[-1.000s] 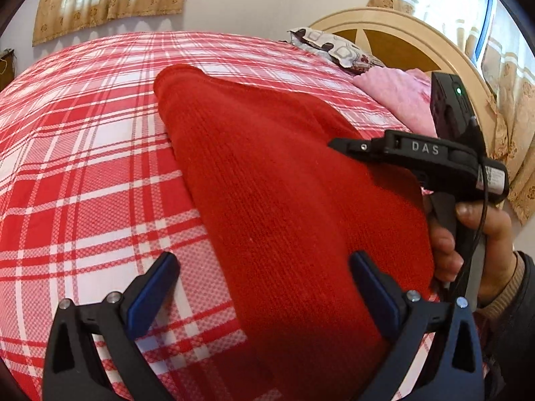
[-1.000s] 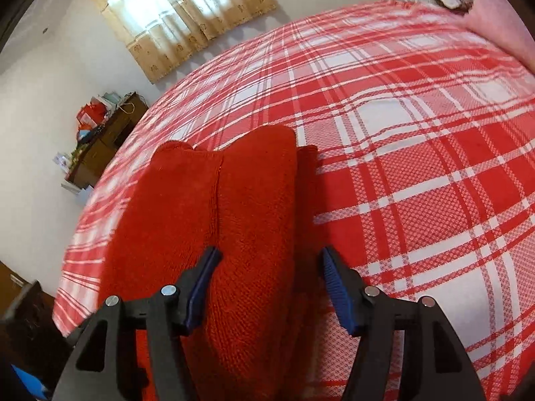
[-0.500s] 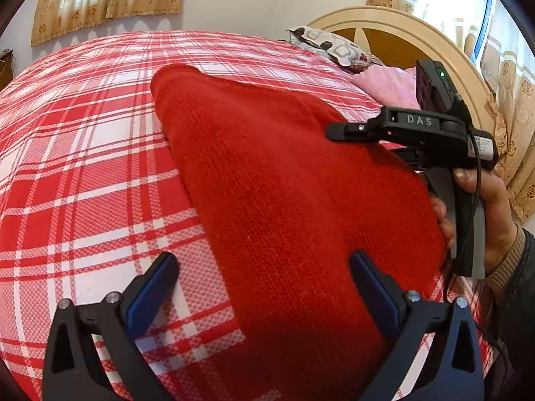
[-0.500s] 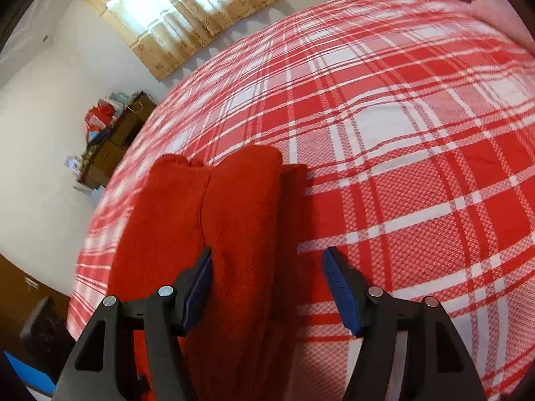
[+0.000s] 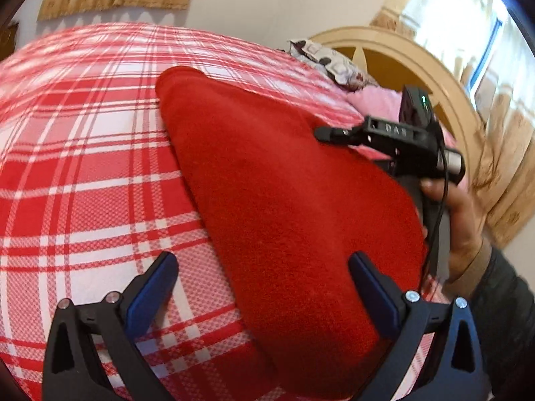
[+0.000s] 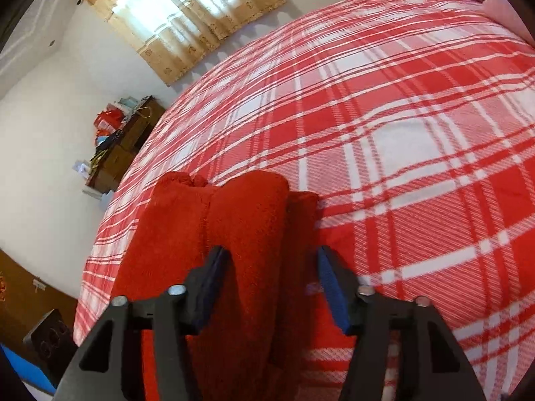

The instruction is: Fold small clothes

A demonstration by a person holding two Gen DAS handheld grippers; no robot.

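Note:
A red knitted garment (image 5: 284, 200) lies folded lengthwise on the red-and-white plaid bed (image 5: 83, 173). My left gripper (image 5: 260, 287) is open above its near end, jaws wide, holding nothing. In the left wrist view the right gripper (image 5: 334, 133) hovers over the garment's right edge, held by a hand (image 5: 458, 220). In the right wrist view the garment (image 6: 234, 234) shows as stacked folds running away from me. My right gripper (image 6: 271, 280) is open, its blue pads (image 6: 329, 284) either side of the top fold.
A patterned pillow (image 5: 331, 63) and a pink cloth (image 5: 374, 100) lie by the curved wooden headboard (image 5: 418, 56). A cluttered wooden dresser (image 6: 123, 143) stands by the wall left of the bed. Curtained windows (image 6: 187, 10) are behind. The plaid bed (image 6: 418, 133) stretches right.
Both grippers have lifted and drawn back a little from the garment, both staying open. The garment has not moved.

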